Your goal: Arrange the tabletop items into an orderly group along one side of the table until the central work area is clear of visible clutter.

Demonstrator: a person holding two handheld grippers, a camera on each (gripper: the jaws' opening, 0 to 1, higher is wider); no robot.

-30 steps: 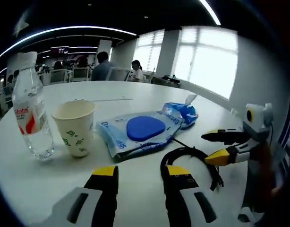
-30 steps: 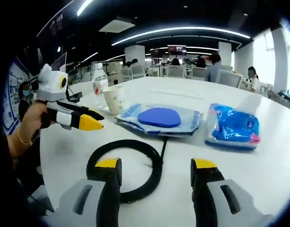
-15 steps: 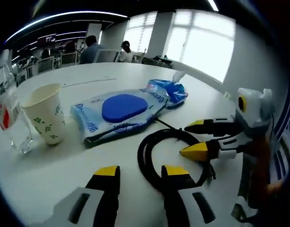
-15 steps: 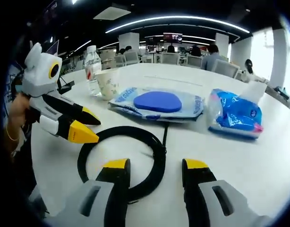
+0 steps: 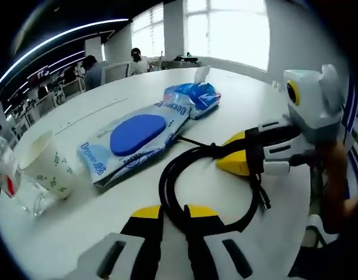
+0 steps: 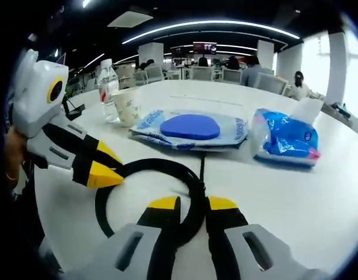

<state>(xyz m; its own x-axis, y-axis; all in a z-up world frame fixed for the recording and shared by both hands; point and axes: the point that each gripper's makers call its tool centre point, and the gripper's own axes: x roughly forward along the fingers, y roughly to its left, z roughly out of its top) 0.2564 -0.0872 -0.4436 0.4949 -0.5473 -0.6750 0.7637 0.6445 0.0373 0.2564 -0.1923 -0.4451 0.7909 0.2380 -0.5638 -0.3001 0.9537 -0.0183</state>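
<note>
Left gripper view: the left gripper has its fingers pinched on the coiled black cable lying on the white round counter.

Right gripper view: the right gripper has its fingers clamped on the cable's near loop, with the blue-lidded wet-wipe pack behind it.
</note>
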